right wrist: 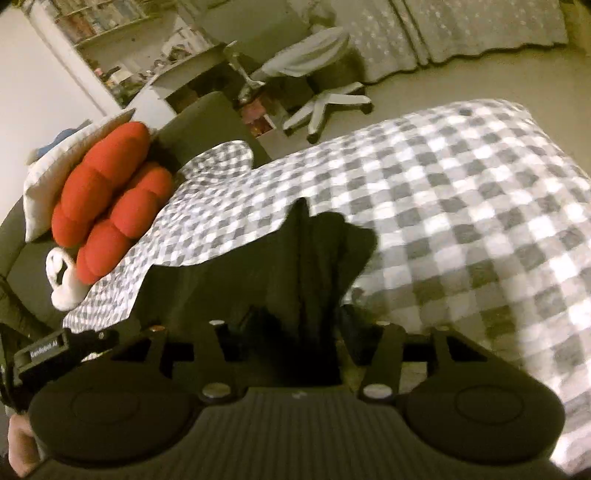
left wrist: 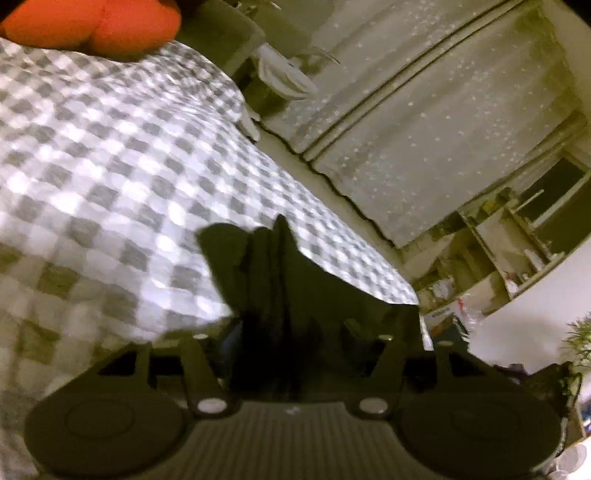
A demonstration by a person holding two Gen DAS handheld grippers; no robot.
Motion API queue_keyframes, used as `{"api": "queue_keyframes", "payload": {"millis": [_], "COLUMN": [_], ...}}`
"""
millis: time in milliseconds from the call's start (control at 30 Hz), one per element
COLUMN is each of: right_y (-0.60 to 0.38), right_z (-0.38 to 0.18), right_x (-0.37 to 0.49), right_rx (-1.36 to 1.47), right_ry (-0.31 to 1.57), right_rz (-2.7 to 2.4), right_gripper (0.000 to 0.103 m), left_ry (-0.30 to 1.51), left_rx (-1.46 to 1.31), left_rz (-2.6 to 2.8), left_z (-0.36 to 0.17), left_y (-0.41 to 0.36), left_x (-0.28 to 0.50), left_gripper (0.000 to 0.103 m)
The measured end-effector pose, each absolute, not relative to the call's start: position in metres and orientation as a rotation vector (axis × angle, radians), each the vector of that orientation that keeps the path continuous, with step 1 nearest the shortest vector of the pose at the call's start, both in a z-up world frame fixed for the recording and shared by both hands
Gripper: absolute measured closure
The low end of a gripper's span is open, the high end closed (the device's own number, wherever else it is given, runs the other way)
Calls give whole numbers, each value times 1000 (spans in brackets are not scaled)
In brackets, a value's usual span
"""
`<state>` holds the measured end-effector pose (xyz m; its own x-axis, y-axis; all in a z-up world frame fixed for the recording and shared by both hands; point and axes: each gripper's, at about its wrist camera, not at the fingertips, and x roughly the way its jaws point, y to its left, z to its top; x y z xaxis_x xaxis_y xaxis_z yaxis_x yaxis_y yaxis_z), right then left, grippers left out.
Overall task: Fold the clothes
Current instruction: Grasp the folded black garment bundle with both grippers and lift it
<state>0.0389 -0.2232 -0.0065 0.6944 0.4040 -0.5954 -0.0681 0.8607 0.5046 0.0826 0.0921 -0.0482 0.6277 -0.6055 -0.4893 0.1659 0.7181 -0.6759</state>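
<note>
Two tongs, the left tongs and the right tongs, each have a bunched fold of dark garment rising between their fingers above the checkered bed cover, though blur hides whether they pinch it.

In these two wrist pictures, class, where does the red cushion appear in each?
Left wrist view: red cushion at the top left corner, at the far edge of the checked cover.
Right wrist view: red cushion at mid left, at the cover's left edge.
Shared landmark: the checked cover.
</note>
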Motion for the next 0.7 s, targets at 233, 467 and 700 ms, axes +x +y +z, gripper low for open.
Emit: {"api": "queue_keyframes", "payload": {"millis": [233,467,700], "right_y": [-209,-200,-197], "right_z": [-2,11,5], "right_x": [36,25,31], "right_rx": [410,341,313], "right_ry": [717,628,659], "right_rz": [269,285,256], "right_gripper": [80,83,83], "left_ry": [764,662,706], "left_rx": [-572,-495,-495], "left_rz": [-468,-505,-473], "left_z": [-46,-24,-32], "left_y": [85,76,78], "left_x": [84,71,79], "left_gripper": [88,91,91]}}
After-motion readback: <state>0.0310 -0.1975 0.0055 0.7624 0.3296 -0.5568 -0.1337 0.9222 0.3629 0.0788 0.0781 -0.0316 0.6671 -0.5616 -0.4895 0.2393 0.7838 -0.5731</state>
